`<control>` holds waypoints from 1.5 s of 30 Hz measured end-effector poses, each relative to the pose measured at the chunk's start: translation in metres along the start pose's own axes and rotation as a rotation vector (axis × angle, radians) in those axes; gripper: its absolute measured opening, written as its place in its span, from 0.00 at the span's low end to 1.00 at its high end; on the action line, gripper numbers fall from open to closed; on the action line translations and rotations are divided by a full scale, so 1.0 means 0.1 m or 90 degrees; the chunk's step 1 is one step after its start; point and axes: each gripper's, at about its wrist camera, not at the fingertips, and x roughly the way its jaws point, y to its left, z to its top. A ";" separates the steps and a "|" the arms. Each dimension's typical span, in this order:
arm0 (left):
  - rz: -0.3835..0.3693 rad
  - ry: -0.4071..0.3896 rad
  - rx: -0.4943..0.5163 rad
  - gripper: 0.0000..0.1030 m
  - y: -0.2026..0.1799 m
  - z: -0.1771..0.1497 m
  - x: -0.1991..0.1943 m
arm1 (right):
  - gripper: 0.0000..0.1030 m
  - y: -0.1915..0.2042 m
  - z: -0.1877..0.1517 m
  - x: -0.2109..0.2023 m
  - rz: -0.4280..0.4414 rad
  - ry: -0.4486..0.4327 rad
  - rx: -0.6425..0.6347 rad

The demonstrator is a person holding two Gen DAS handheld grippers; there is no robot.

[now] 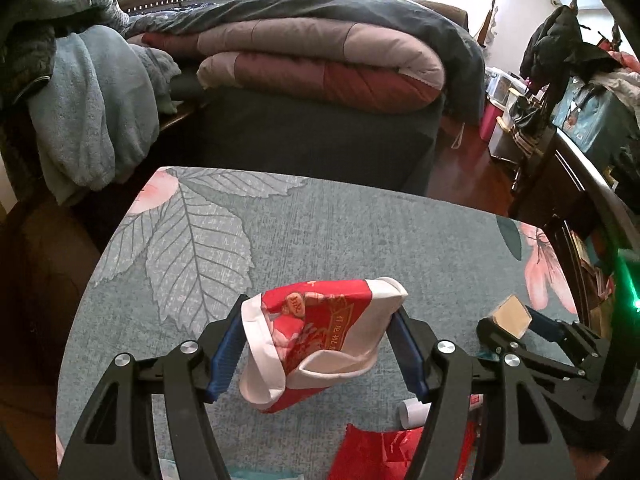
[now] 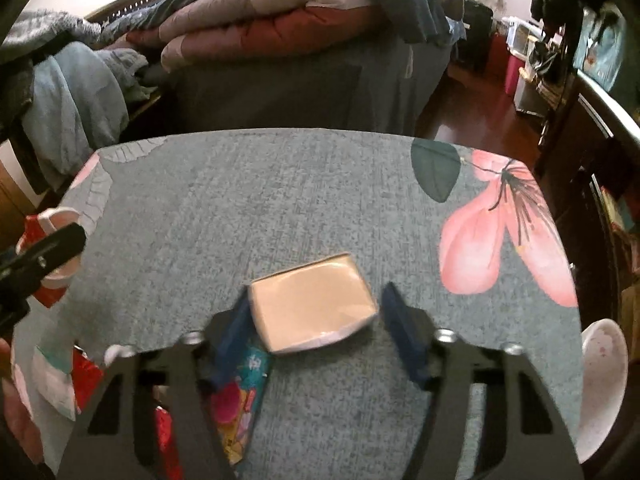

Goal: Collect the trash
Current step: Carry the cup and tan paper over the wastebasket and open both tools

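Your left tongs (image 1: 320, 344) were clamped on the crushed red-and-white paper cup (image 1: 316, 336), held above the table (image 1: 320, 232); your right tongs (image 2: 314, 320) flanked the tan box (image 2: 312, 312); I could not tell whether they gripped it.

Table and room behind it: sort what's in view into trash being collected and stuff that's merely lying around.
Part of the job:
- crushed red-and-white paper cup, clamped in the left gripper
- tan packet, between the fingers of the right gripper
- red wrapper
- colourful wrapper

Just lying about:
- folded quilt
- blue towel
- white bowl
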 end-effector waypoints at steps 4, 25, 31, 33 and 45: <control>0.002 -0.001 -0.003 0.65 0.01 -0.01 -0.02 | 0.56 -0.07 -0.04 -0.06 0.015 -0.003 0.018; -0.100 -0.037 0.083 0.65 -1.04 -0.27 -0.69 | 0.56 -0.92 -0.93 -1.37 0.001 -0.118 0.108; -0.160 -0.036 0.150 0.65 -1.67 -0.40 -0.82 | 0.56 -1.37 -1.27 -1.67 -0.044 -0.151 0.151; -0.174 -0.034 0.167 0.65 -1.87 -0.44 -0.84 | 0.56 -1.54 -1.38 -1.73 -0.059 -0.158 0.170; -0.233 -0.026 0.268 0.65 -2.88 -0.68 -0.90 | 0.56 -2.47 -1.97 -2.01 -0.131 -0.176 0.275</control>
